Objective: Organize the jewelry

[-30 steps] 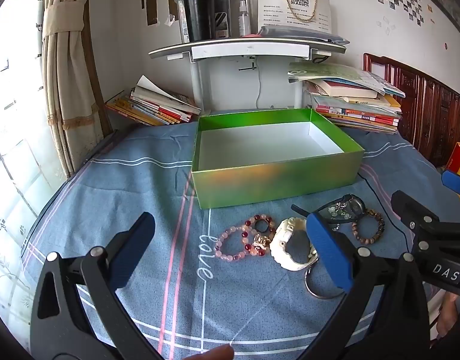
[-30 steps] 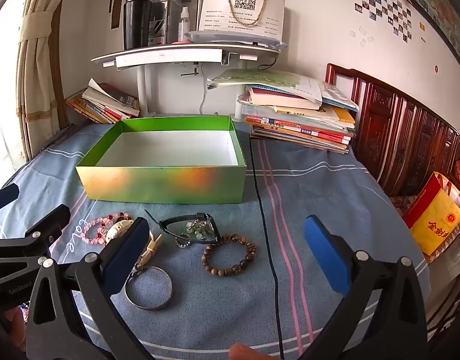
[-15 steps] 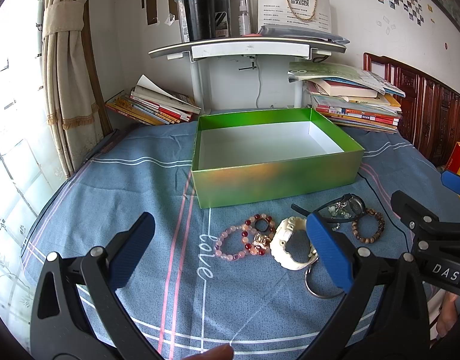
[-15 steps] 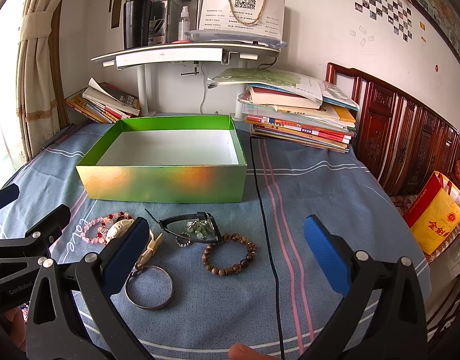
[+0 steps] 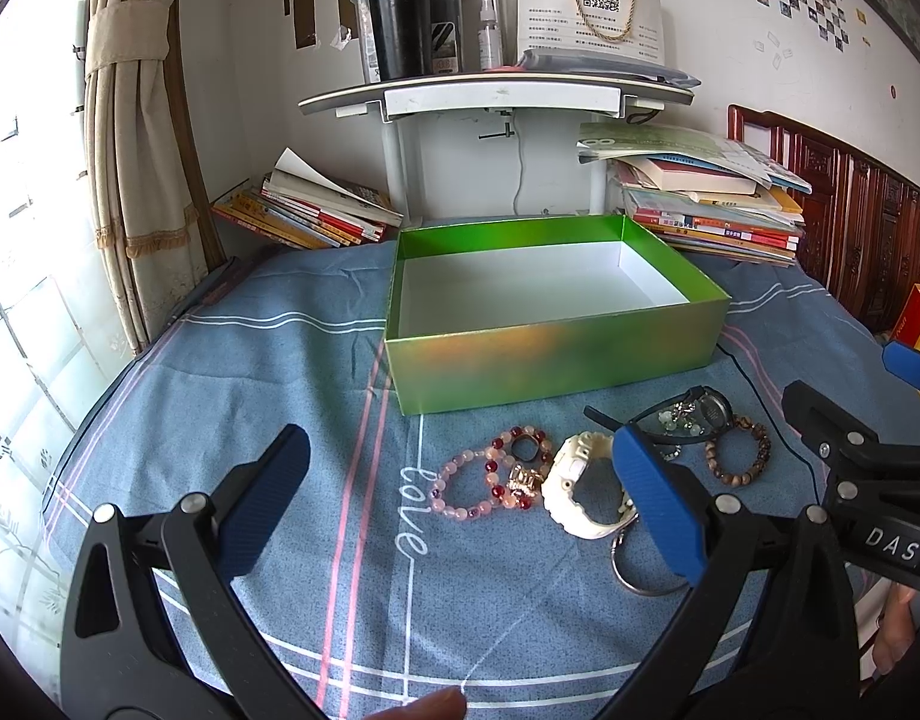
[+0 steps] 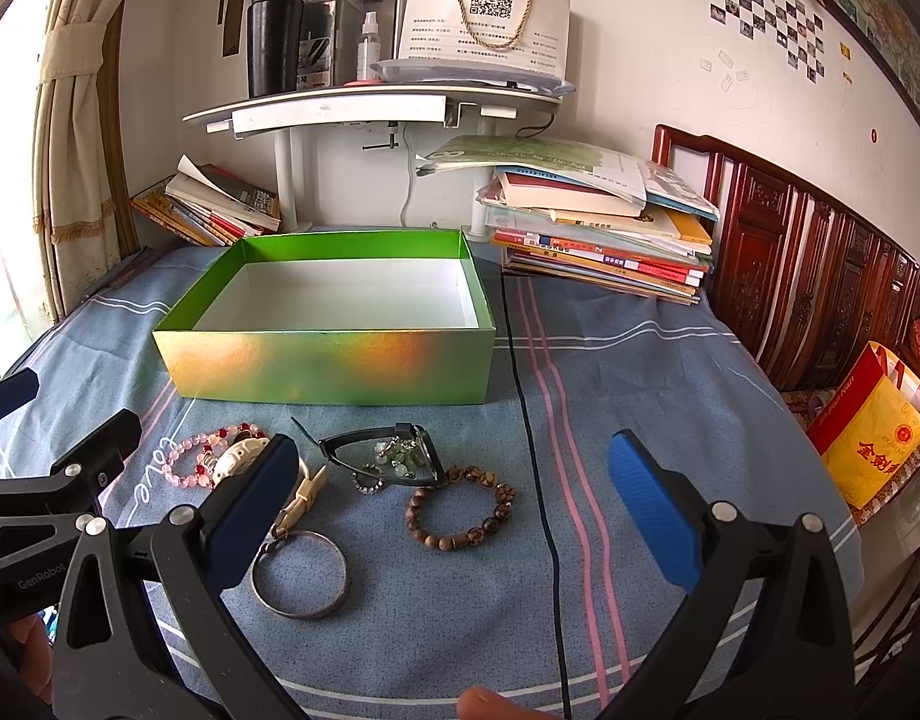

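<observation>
left gripper (image 5: pixel 460 498) fingers spread, nothing held | right gripper (image 6: pixel 453 510) fingers spread, nothing held | risk judged: white watch (image 5: pixel 586 489) overlapped pink bracelet (image 5: pixel 481 480); both could be snagged together

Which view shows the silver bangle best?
The right wrist view: the whole silver bangle lies open on the cloth. In the left wrist view the left gripper's right finger hides most of it.
</observation>
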### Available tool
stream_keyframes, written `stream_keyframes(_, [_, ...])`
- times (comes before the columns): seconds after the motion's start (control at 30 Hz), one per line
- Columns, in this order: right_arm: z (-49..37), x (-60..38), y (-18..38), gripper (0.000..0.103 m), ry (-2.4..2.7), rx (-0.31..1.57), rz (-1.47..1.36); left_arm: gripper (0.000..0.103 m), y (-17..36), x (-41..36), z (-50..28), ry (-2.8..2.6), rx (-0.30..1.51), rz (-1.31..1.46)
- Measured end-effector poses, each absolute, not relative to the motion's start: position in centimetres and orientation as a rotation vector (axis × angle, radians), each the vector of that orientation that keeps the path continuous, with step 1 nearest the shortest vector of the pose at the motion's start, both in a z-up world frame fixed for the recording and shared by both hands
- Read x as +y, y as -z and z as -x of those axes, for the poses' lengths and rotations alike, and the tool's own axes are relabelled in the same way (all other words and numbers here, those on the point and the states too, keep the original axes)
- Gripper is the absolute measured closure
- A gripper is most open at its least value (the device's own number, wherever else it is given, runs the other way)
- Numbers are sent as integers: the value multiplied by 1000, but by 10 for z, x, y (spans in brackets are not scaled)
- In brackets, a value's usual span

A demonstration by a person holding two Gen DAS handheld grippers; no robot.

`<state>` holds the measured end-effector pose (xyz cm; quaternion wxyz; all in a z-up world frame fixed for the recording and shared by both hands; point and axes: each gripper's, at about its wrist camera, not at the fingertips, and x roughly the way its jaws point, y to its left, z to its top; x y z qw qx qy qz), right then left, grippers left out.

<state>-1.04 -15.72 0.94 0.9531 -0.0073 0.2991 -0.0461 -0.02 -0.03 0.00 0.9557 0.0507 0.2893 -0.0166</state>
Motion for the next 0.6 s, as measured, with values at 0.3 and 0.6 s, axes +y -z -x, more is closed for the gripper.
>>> stream_keyframes(0.3, [10, -156, -5, 2, 93, 610, 14, 3, 5, 4, 0, 33, 588, -104])
stream_keyframes(0.6, [9, -155, -5, 2, 93, 613, 15, 3, 4, 6, 2, 32, 589, -106])
